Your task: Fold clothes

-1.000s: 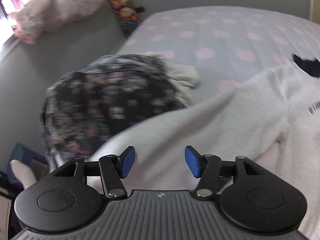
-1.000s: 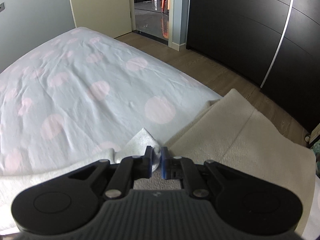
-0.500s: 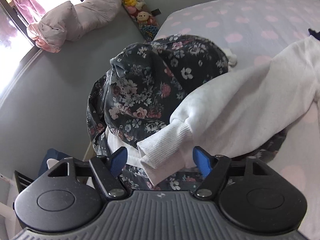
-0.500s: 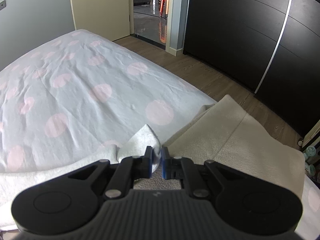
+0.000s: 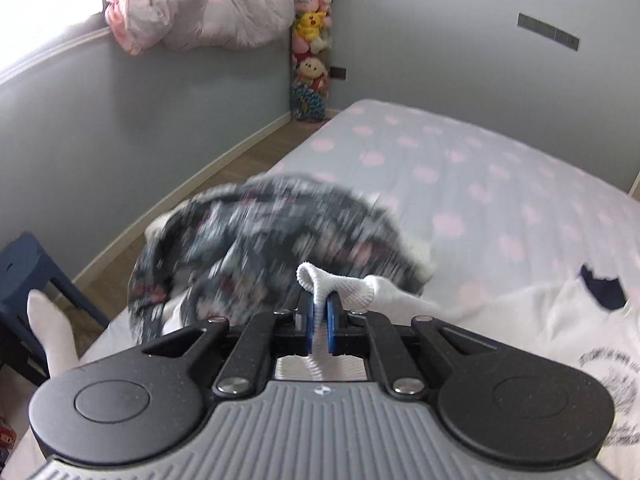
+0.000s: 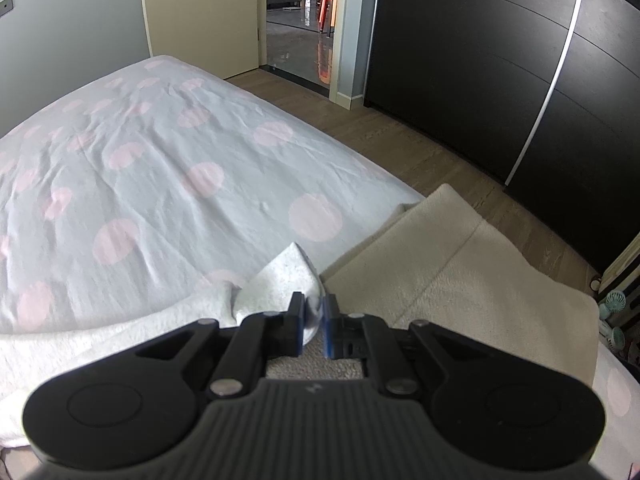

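Note:
A white sweatshirt [image 5: 540, 320] with a dark collar lies on the dotted bed [image 5: 480, 168]. My left gripper [image 5: 319, 308] holds its ribbed sleeve cuff [image 5: 320, 280] up off the bed. The jaws are closing, and the blue pads press on the cuff, which loops out above them. A crumpled dark floral garment [image 5: 280, 240] lies just beyond, blurred. In the right wrist view, my right gripper [image 6: 313, 312] is shut on a fold of the white sweatshirt fabric [image 6: 280, 280] low over the bed sheet [image 6: 160, 180].
A cream blanket [image 6: 460, 280] lies on the bed corner right of my right gripper. A blue stool [image 5: 24, 264] and a person's white-socked foot [image 5: 52, 332] are at the left. Plush toys [image 5: 310, 40] hang in the corner. Dark wardrobe doors [image 6: 500, 80] stand across the floor.
My left gripper went from open around the sleeve cuff to shut on it and has risen with it. The right gripper has stayed put, still gripping the white fabric.

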The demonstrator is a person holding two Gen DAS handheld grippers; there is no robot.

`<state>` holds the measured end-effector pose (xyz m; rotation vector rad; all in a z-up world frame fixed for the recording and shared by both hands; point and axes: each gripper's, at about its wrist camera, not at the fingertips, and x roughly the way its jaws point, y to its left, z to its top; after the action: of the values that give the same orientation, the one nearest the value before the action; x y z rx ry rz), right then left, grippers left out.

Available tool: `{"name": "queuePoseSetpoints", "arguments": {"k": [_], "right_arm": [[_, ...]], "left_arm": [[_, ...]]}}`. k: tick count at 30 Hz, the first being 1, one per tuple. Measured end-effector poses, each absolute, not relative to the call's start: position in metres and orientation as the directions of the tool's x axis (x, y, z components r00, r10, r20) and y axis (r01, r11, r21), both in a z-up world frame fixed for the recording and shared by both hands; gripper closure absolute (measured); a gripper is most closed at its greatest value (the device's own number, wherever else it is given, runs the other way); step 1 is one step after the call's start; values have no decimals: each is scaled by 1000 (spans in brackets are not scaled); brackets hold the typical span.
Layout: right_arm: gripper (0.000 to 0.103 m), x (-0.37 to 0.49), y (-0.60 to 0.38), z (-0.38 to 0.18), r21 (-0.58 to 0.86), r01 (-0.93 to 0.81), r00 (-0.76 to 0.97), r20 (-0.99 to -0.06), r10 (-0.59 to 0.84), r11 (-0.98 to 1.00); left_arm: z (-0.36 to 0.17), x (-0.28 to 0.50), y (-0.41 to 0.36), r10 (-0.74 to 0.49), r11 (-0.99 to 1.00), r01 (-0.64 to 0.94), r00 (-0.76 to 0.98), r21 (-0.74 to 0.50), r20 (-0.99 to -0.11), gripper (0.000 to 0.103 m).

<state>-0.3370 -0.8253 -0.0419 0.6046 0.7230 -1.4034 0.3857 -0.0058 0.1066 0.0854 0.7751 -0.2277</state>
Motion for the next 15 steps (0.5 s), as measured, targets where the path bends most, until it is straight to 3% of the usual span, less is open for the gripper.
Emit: {"name": "queuePoseSetpoints", "arguments": {"k": [2, 4, 5, 15], "right_arm": [[85, -337, -823, -41, -59, 995, 10, -752, -659, 83], [63, -338, -821, -39, -69, 994, 9, -743, -669, 90], [59, -339, -819, -37, -64, 993, 19, -736, -677, 98], [52, -332, -797, -11, 1, 978, 154, -678, -719, 208]], "left_arm": [[132, 393, -24, -179, 970, 243, 701, -5, -691, 99], [159, 400, -44, -216, 964, 266, 710, -29, -670, 99], [173, 402, -56, -242, 957, 286, 714, -42, -657, 99], [271, 371, -238, -546, 778, 622, 595, -93, -590, 99]]}}
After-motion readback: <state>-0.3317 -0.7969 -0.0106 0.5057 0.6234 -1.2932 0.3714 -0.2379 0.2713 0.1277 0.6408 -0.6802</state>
